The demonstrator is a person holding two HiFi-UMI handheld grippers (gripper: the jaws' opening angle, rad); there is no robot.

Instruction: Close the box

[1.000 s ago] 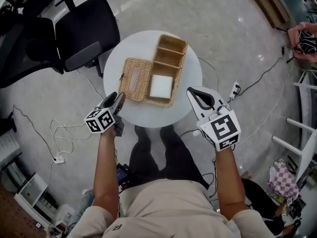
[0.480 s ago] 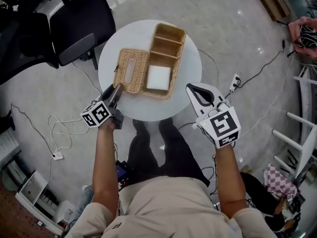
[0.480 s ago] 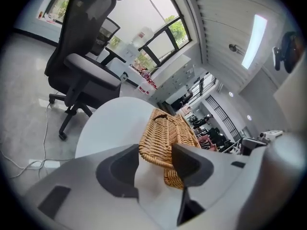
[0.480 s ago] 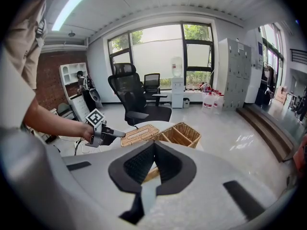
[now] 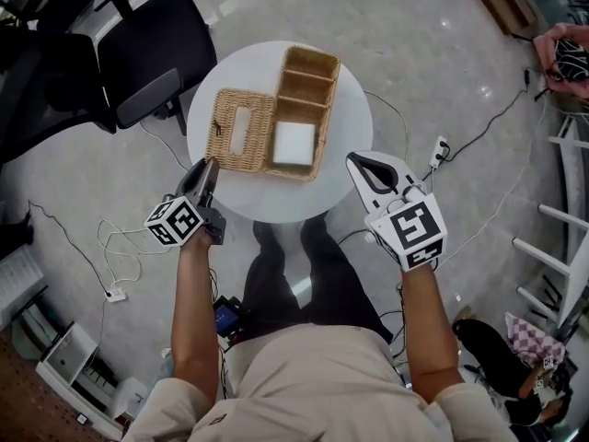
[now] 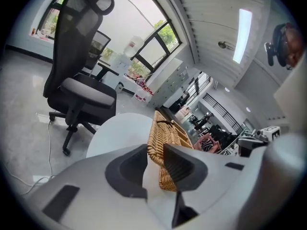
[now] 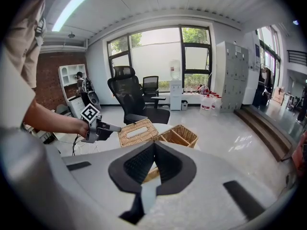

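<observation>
A wicker box (image 5: pixel 314 79) sits on a round white tabletop (image 5: pixel 276 201), toward its far side, with three compartments open to the ceiling. A white block (image 5: pixel 295 143) fills the compartment nearest the person. The box's woven lid (image 5: pixel 254 151), which has a long slot in it, is folded out to the box's left, joined to it along one long side. The left gripper (image 5: pixel 208 166) reaches in from the tabletop's near-left edge to the lid's outer near corner. In the left gripper view its jaws have just been closing, and the lid's woven rim fills the narrow gap between them, so the left gripper pinches the lid. The right gripper view shows that free side of the lid tilted up a little off the tabletop. The right gripper (image 5: pixel 359 161) hangs over the tabletop's near-right edge, apart from the box, its jaws pressed together on nothing. A black office chair (image 5: pixel 152 53) stands on the floor beyond the tabletop's left side.
</observation>
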